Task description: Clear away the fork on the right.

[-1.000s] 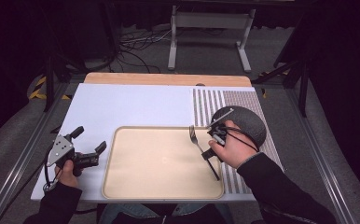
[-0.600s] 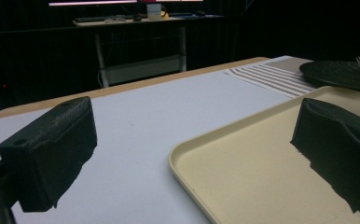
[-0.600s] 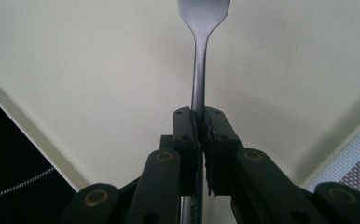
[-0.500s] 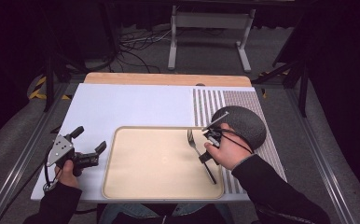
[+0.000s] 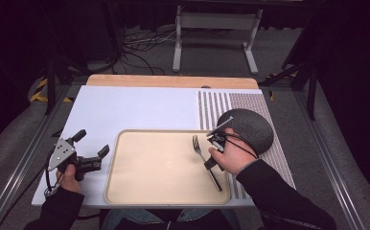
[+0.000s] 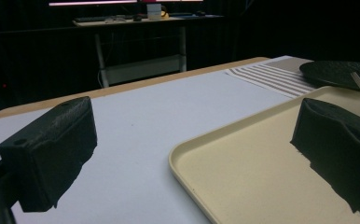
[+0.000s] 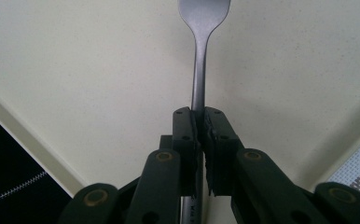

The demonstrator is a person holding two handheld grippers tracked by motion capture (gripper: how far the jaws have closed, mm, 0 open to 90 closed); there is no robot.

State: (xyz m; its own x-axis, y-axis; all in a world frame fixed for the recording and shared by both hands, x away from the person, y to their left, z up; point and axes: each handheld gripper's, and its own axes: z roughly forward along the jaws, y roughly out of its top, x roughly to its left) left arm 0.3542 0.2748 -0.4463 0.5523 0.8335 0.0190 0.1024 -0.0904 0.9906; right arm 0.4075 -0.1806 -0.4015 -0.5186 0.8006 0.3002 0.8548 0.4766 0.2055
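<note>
right gripper (image 7: 200, 135) fingers clamped on fork (image 5: 200, 148) handle, 3 o'clock on tray (image 5: 125, 191) | left gripper (image 6: 192, 154) fingers apart, idle at 9 | risk: thin handle could pivot or slip in the narrow pinch

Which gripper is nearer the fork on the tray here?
The right gripper: its jaws are clamped on the fork handle, over the tray's right side. The left gripper stands open beyond the tray's left rim, well apart from the fork.

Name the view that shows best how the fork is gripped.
The right gripper view: the right gripper is shut on the fork, its handle pinched between the pads over the tray. The high view shows the whole fork over the tray, the grip too small to tell.
</note>
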